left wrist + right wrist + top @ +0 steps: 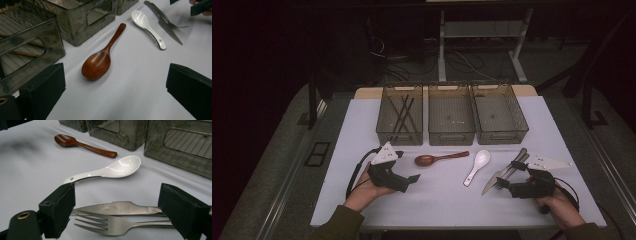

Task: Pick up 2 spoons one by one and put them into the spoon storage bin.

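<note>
Nearby: glossy wooden spoon (pixel 100 60), smooth white ceramic spoon (pixel 148 27).

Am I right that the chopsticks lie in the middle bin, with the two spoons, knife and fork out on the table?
Not quite: the chopsticks lie in the left bin, as the high view shows. The middle bin holds no cutlery. The rest is right.

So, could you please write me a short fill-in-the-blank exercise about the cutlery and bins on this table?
1. The chopsticks lie in the ____ of the three bins.
2. The wooden spoon lies in front of the open left tongs; its colour is ____.
3. Between the wooden spoon and the knife lies a ____ spoon.
4. The open right tongs flank the knife and the ____.

Missing words: leftmost; brown; white; fork
</note>
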Demonstrator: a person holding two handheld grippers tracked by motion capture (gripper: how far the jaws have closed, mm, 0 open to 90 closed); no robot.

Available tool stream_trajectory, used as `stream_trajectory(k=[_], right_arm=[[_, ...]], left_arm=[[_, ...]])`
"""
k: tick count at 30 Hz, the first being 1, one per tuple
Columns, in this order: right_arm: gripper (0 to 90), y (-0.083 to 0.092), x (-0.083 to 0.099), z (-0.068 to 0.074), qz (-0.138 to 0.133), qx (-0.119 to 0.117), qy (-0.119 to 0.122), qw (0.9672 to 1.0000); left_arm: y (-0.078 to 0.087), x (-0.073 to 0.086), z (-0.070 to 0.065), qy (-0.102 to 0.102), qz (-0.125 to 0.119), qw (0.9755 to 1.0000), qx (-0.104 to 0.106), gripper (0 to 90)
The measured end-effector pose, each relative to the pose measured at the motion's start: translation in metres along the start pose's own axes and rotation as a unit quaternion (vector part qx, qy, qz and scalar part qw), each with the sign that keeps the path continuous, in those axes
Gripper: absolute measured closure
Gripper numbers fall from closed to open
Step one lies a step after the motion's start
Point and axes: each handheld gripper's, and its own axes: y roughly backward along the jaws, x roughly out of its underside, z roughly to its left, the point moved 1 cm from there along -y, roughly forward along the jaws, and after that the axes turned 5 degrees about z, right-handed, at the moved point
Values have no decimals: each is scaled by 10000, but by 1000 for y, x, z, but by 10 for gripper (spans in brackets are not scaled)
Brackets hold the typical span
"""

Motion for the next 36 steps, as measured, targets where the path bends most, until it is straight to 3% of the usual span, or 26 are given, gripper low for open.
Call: stream_trajectory(k=[15,26,33,36], right_arm=[[139,1,-1,1,-40,-41,21,10000],[139,2,-1,1,-37,-44,-26,10000],[140,2,-1,0,-57,-59,-15,10000],[140,3,-2,0,-64,-55,10,10000]], left_arm=[[-23,-22,23,175,-70,9996,230,3],[-52,-31,31,176,177,9988,423,40],[-69,-33,33,205,268,9986,414,101],[-73,-30,33,160,458,9981,386,135]])
